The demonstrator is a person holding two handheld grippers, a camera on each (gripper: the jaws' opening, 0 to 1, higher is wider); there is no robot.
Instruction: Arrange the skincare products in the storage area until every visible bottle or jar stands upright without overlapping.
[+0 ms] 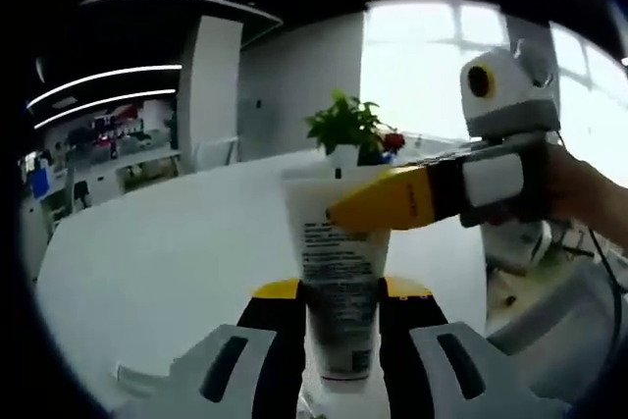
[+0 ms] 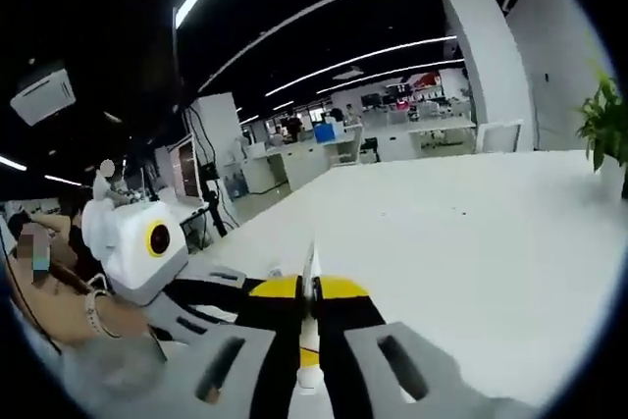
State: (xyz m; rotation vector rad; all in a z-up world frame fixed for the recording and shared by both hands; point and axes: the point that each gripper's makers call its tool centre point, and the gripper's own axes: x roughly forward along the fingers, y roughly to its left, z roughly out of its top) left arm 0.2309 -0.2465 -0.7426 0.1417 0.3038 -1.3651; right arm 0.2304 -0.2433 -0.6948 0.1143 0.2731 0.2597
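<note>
Your left gripper [image 1: 339, 306] is clamped on the lower body of a white squeeze tube [image 1: 337, 272], printed side toward the camera, and the flat crimped end points away from you over the white bench [image 1: 167, 262]. The cap end seems to sit down between the jaws, though the very bottom is cut off and I cannot be sure which end it is. You are holding the tube up off the bench, not resting it on anything, which makes sense if you mean to turn it before standing it up.

Your right gripper [image 1: 339, 211] comes in from the right of the left gripper view, its yellow tip laid across the upper part of the tube. In the right gripper view its jaws [image 2: 310, 313] are drawn nearly together with a thin pale edge pinched between them; I read that as the tube's flat end seen edge-on, so this gripper is likely closed on the same tube. Two holds on one tube suggest a hand-over or a regrip, so that the cap can face the bench.

A potted green plant [image 1: 345, 128] stands at the far edge of the bench, well apart from the tube. Nothing here shows the storage area or the other products, so judge the task as mid-way at best: this tube has not yet been set down upright
</note>
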